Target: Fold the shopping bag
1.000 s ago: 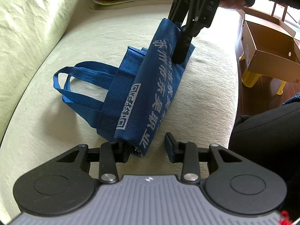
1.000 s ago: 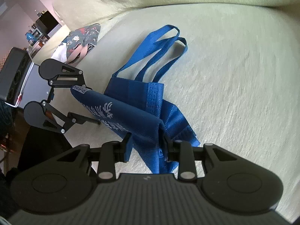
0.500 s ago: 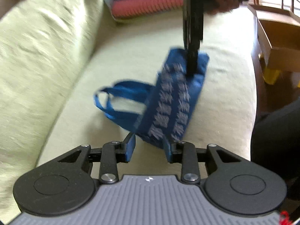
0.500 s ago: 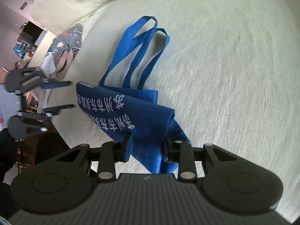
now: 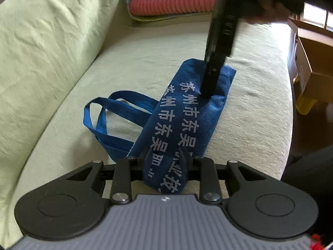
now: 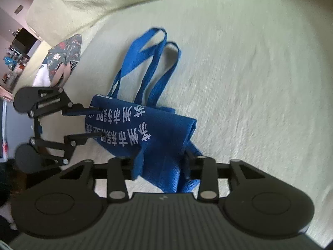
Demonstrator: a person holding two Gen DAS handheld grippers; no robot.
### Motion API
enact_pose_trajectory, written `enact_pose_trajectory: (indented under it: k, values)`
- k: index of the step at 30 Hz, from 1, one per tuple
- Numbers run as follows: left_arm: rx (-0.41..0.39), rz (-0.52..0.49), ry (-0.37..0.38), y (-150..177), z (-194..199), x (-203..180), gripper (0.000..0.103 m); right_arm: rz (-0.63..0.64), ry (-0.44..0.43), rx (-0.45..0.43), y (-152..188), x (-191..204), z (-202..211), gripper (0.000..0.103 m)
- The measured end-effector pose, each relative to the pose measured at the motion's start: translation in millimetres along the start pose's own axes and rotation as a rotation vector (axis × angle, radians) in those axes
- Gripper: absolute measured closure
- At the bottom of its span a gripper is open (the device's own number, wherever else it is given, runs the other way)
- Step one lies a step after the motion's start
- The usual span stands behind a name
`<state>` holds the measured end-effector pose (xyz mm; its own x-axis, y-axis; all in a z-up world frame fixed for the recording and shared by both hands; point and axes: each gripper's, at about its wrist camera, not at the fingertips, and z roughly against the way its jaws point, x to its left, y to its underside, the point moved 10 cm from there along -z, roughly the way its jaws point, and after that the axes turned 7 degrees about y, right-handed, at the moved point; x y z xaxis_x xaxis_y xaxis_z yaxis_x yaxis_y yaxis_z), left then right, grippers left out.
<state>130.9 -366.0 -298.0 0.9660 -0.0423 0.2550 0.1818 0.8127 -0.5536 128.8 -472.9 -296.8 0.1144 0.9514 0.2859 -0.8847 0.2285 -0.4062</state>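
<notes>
At the centre of the left wrist view lies the blue shopping bag (image 5: 187,114), folded into a long narrow strip with white printed characters running along its upper face. It rests on the pale green sofa seat (image 5: 249,125), stretching from lower centre of the frame up toward the upper right. Its two handles (image 5: 108,112) loop out to the left of the strip, lying flat on the cushion. In the right wrist view the same handles (image 6: 154,62) reach toward the top centre of the frame, and the bag's body (image 6: 158,133) sits across the middle.

The left gripper (image 5: 165,158) is at the lower centre of its own view, its jaws narrowed onto the near end of the strip, with fabric pinched between them. From the right wrist camera it shows at the left edge (image 6: 97,123), its two fingers touching the bag's printed end. The right gripper (image 6: 160,162) has its jaws pressed against the bunched fabric at the other end; in the left wrist view it comes down from the upper right (image 5: 212,77), blurred, its tip on the far end of the strip.

Beyond the bag, the sofa back cushion (image 5: 45,41) fills the upper left. A pink ribbed item (image 5: 170,4) under teal fabric sits at top centre. A cardboard box (image 5: 312,62) stands off the sofa at the right edge. A patterned cloth (image 6: 64,56) lies at the upper left of the right wrist view.
</notes>
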Motion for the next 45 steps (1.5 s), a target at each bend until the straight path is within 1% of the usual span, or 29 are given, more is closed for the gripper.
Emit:
enact_pose_trajectory:
  k: [2, 3, 4, 6, 8, 10, 11, 13, 14, 16, 19, 21, 24, 29, 38, 41, 43, 44, 45]
  values:
    - [0.011, 0.004, 0.006, 0, -1, 0, 0.069, 0.031, 0.066, -0.066, 2, 4, 5, 0.052]
    - [0.016, 0.006, 0.009, 0, -2, 0, 0.069, 0.06, 0.11, -0.091, 4, 6, 6, 0.05]
    - [0.019, 0.01, 0.011, 0, -1, 0, 0.069, 0.079, 0.151, -0.12, 5, 8, 10, 0.05]
    - [0.021, 0.023, 0.013, 0, 0, 0, 0.069, 0.098, 0.223, -0.206, 3, 14, 21, 0.061]
    - [0.017, 0.036, 0.012, 1, 1, 0, 0.069, 0.131, 0.323, -0.307, -1, 21, 36, 0.075]
    - [0.013, 0.046, 0.01, 1, 2, -1, 0.069, 0.191, 0.405, -0.401, -3, 34, 47, 0.084]
    - [0.014, 0.047, 0.01, 1, 2, -1, 0.069, 0.233, 0.437, -0.445, -4, 42, 50, 0.084]
    - [0.017, 0.046, 0.012, 1, 3, -1, 0.069, 0.311, 0.43, -0.492, -1, 60, 47, 0.087]
    - [0.02, 0.045, 0.015, 1, 3, -1, 0.069, 0.343, 0.426, -0.5, 1, 68, 41, 0.088]
    - [0.024, 0.044, 0.02, 0, 1, 1, 0.069, 0.372, 0.444, -0.482, 4, 74, 24, 0.089]
    - [0.022, 0.051, 0.024, -1, -3, 4, 0.069, 0.319, 0.471, -0.459, 10, 63, 2, 0.089]
    - [0.018, 0.06, 0.027, -1, -4, 6, 0.069, 0.27, 0.463, -0.486, 13, 58, -5, 0.088]
    - [0.015, 0.072, 0.036, -2, -4, 7, 0.068, 0.225, 0.446, -0.489, 14, 51, -7, 0.088]
    - [0.011, 0.08, 0.031, -2, -2, 6, 0.068, 0.217, 0.418, -0.473, 16, 43, -2, 0.088]
    - [0.016, 0.078, -0.001, -4, -1, 4, 0.068, 0.214, 0.428, -0.467, 18, 42, -1, 0.087]
    - [0.015, 0.049, -0.03, -3, 4, 1, 0.067, 0.219, 0.423, -0.463, 19, 42, 0, 0.087]
    - [0.016, 0.005, -0.062, -1, 10, -2, 0.063, 0.218, 0.417, -0.458, 19, 42, 0, 0.087]
    - [0.014, -0.038, -0.083, 1, 14, -6, 0.063, 0.217, 0.415, -0.456, 18, 41, 1, 0.087]
    - [0.012, -0.098, -0.107, 2, 19, -12, 0.06, 0.217, 0.412, -0.454, 19, 41, 2, 0.087]
